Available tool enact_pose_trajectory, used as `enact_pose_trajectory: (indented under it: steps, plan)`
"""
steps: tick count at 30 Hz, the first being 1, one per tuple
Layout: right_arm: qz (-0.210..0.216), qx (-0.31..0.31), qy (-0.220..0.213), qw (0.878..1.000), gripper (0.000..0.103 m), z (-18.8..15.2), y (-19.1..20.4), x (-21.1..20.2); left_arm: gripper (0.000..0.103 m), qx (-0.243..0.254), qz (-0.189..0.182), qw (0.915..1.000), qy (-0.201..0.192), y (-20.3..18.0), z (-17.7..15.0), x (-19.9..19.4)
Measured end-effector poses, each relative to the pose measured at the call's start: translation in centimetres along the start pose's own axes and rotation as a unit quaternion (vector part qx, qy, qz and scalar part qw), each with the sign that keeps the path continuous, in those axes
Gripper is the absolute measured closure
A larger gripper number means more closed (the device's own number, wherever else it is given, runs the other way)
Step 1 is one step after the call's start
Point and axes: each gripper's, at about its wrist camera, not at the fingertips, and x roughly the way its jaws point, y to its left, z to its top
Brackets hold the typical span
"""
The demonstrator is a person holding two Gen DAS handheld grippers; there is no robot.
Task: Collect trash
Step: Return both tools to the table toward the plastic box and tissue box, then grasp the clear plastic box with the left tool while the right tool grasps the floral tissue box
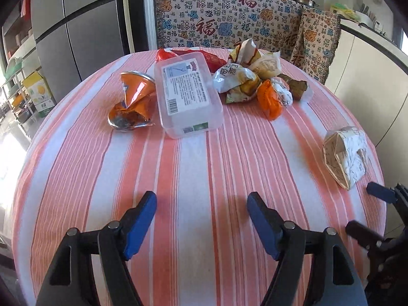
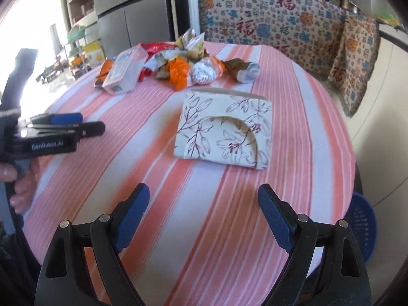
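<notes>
A striped pink table [image 1: 193,168] holds trash at its far side: a clear plastic box [image 1: 187,94], a crushed orange foil bag [image 1: 131,102], a red wrapper [image 1: 209,58], and a heap of crumpled wrappers [image 1: 255,79]. A floral paper box [image 2: 224,130] stands nearer, right of centre [image 1: 345,155]. My left gripper [image 1: 201,201] is open and empty above the near table. My right gripper [image 2: 204,193] is open and empty, just short of the floral box. The same heap shows in the right wrist view [image 2: 188,68].
A blue plastic basket [image 2: 362,227] sits on the floor beside the table's right edge. A patterned cloth-covered bench [image 1: 229,23] stands behind the table, a grey fridge [image 1: 76,25] to the left, shelves [image 1: 17,81] far left.
</notes>
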Motion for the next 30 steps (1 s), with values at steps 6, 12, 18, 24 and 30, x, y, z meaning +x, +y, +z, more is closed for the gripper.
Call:
enact_pose_trajectory:
  steps: [6,12,18,24,30]
  plan:
    - [-0.004,-0.002,-0.014,1.000,0.001,-0.4,0.5,0.3,0.026,-0.024,-0.013,0.9996,0.003,1.9,2.9,1.5]
    - [-0.001,-0.007,-0.023,1.000,0.000,-0.6,0.6,0.2,0.026,-0.055,-0.034,0.9978,-0.015,3.2,6.0,1.7]
    - [-0.001,-0.007,-0.025,1.000,0.000,-0.7,0.7,0.2,0.030,-0.017,-0.013,0.9995,-0.022,2.6,7.5,2.4]
    - [0.002,-0.008,-0.022,1.000,0.000,-0.6,0.7,0.1,0.039,0.008,-0.019,0.9995,-0.026,2.1,6.5,0.8]
    - [0.027,0.005,-0.007,1.000,0.002,-0.3,-0.4,-0.5,0.040,0.037,-0.039,0.9986,-0.004,0.6,2.6,-3.2]
